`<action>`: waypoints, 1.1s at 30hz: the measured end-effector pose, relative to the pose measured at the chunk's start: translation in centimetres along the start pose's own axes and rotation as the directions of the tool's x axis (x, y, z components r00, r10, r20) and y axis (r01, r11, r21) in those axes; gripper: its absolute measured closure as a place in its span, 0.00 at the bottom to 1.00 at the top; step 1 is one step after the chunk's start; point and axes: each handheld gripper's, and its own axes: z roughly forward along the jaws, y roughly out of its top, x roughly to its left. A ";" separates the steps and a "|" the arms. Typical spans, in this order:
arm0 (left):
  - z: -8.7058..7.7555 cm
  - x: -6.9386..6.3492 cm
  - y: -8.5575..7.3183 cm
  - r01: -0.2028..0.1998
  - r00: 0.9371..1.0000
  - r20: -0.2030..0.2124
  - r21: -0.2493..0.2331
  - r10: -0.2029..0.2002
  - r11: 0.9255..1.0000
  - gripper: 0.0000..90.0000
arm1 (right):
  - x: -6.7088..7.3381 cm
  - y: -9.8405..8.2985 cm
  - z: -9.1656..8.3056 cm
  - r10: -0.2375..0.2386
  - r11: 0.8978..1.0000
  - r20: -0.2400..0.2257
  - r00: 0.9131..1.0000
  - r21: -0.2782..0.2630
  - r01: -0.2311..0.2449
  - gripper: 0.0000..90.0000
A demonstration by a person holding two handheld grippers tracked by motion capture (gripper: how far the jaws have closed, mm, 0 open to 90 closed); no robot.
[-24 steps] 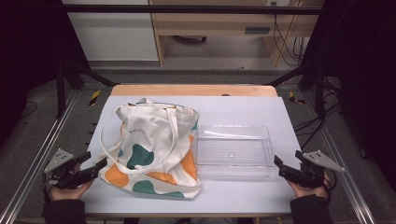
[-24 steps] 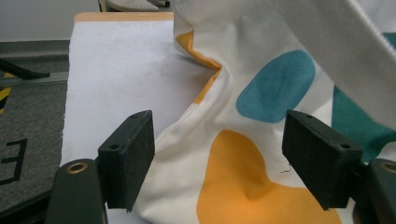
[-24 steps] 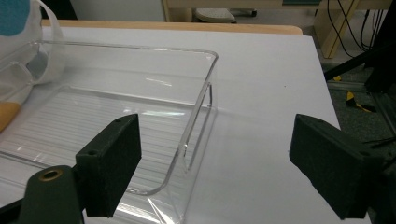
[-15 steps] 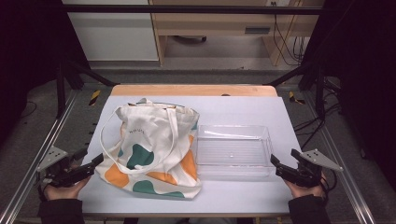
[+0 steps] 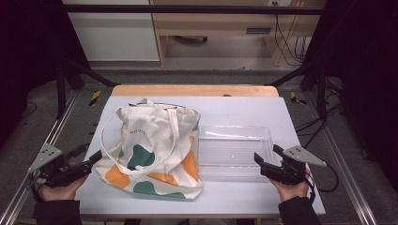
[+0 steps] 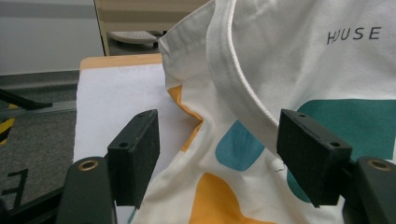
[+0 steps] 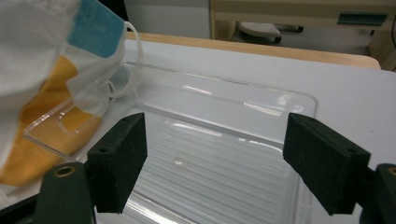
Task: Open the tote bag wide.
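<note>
A white tote bag (image 5: 155,150) with teal and orange patches lies flat on the table's left half, its handles looped over it. Beside it on the right, touching its edge, sits an empty clear plastic tray (image 5: 234,150). My left gripper (image 5: 89,154) is open at the bag's lower left corner. In the left gripper view the bag (image 6: 303,70) and its handle lie ahead of the spread left gripper (image 6: 217,140), with the pads apart from the cloth. My right gripper (image 5: 267,154) is open at the tray's right front corner. In the right gripper view the tray (image 7: 210,107) lies beyond the right gripper (image 7: 215,140).
The white table top (image 5: 244,112) has a wooden strip (image 5: 192,90) along its far edge and metal rails (image 5: 56,136) on both sides. Bare table lies behind the tray and along the front edge. Cables (image 5: 324,126) trail on the floor to the right.
The left hand has shifted slightly left, away from the bag's corner. The right hand has edged a little left toward the tray. Bag and tray have not moved.
</note>
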 end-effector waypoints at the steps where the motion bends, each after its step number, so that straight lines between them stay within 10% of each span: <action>1: -0.1 0.0 0.1 0.000 1.000 0.002 -0.002 0.000 1.000 0.34 | 0.3 0.2 0.1 -0.003 1.000 -0.005 1.000 -0.004 0.003 0.24; 33: 2.4 -4.0 4.9 -0.118 0.992 0.050 0.005 0.118 0.993 0.41 | 6.9 5.6 3.8 -0.028 0.998 -0.114 0.993 -0.061 0.022 0.28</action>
